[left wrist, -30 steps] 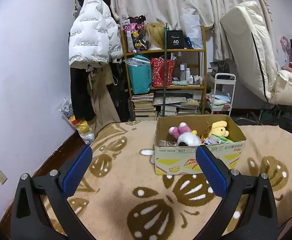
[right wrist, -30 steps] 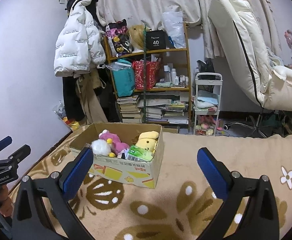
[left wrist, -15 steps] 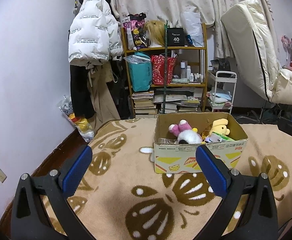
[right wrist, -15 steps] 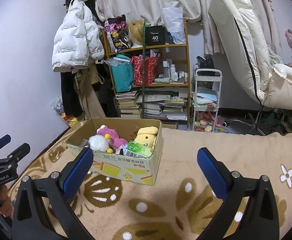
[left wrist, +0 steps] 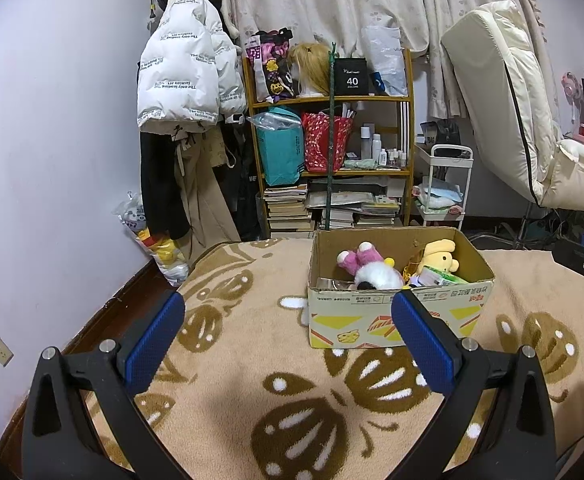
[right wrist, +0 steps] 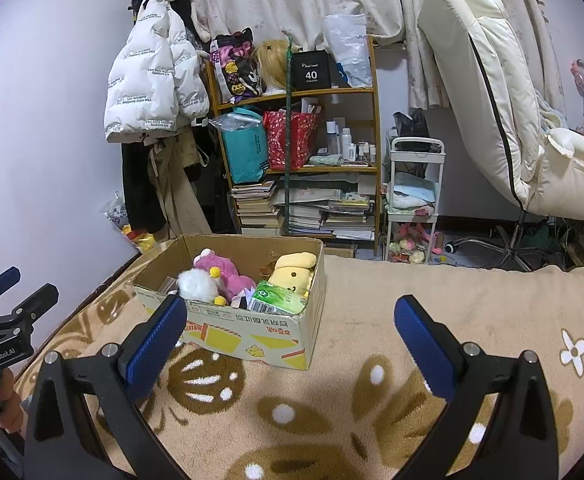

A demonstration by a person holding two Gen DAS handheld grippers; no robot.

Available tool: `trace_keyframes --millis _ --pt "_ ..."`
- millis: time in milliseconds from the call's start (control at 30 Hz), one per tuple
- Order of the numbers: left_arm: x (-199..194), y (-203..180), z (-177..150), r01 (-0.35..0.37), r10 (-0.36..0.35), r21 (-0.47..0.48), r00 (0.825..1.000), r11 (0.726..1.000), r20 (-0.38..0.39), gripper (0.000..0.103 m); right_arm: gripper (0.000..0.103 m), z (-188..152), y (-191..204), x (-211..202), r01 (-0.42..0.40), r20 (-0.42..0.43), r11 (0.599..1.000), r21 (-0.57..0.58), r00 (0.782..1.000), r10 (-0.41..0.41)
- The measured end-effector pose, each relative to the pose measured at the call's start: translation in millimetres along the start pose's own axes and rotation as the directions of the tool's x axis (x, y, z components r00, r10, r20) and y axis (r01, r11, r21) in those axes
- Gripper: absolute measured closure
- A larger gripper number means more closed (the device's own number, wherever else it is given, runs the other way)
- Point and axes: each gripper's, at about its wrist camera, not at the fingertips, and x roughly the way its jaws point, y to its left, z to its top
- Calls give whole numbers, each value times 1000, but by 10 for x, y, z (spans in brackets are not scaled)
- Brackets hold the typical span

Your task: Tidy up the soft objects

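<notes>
A cardboard box (left wrist: pixel 400 316) (right wrist: pixel 251 336) stands on a beige blanket with brown butterfly print. Inside lie a pink and white plush (left wrist: pixel 366 268) (right wrist: pixel 221 276), a yellow plush (left wrist: pixel 438 254) (right wrist: pixel 294 270) and a green tissue pack (left wrist: pixel 438 278) (right wrist: pixel 277 298). My left gripper (left wrist: pixel 287 340) hovers open in front of the box, nothing between its blue pads. My right gripper (right wrist: pixel 289 340) is also open and empty, to the right of the box's near corner. The left gripper (right wrist: pixel 7 312) shows at the far left of the right wrist view, held by a hand.
Behind the bed stand a wooden shelf (left wrist: pixel 332 152) with bags and books, a white puffer jacket (left wrist: pixel 187 76) on the wall, a small white cart (left wrist: pixel 446 188) and a cream recliner (left wrist: pixel 520 120). The blanket (right wrist: pixel 432 304) stretches bare to the right of the box.
Both grippers have risen and drawn back slightly, so the box sits a little lower and further away in each view. Both stay open and empty.
</notes>
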Motion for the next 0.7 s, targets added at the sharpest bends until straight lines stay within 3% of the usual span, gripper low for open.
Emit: trace_keyframes --millis 700 --pt "-4 -20 5 1 -1 2 1000 1000 -12 1 0 8 -2 -1 0 -1 1000 0 1000 0"
